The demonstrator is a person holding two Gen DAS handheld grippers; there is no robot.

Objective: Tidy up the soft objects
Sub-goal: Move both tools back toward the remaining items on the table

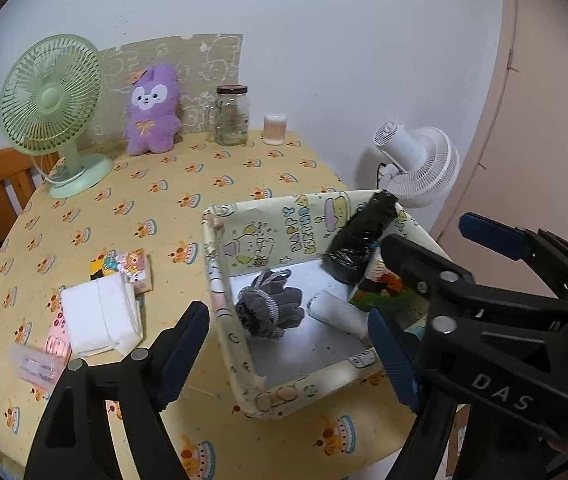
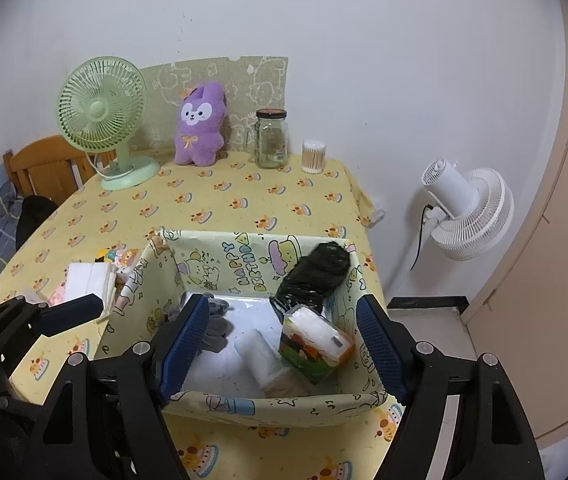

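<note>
A yellow birthday-print fabric box [image 1: 228,292] [image 2: 284,410] stands near the table's front right. Inside lie grey gloves [image 1: 270,306], a white roll [image 1: 336,312] [image 2: 268,356], a colourful tissue pack [image 2: 316,342] [image 1: 384,288] and a black wrapped bundle [image 1: 360,240] [image 2: 316,276] leaning on the far wall. My left gripper [image 1: 288,344] is open over the box's near left corner. My right gripper [image 2: 284,346] is open above the box; it also shows at the right of the left wrist view. A white folded cloth pack [image 1: 100,312] [image 2: 90,280] lies left of the box.
A purple plush bunny [image 1: 152,110] [image 2: 201,124], green desk fan [image 1: 52,108] [image 2: 104,120], glass jar [image 1: 232,114] [image 2: 271,138] and cotton swab tub [image 1: 275,129] [image 2: 314,156] stand at the back. A small cartoon pack [image 1: 132,268] and clear plastic case [image 1: 38,362] lie left. A white fan [image 2: 468,212] stands beyond the table's right edge.
</note>
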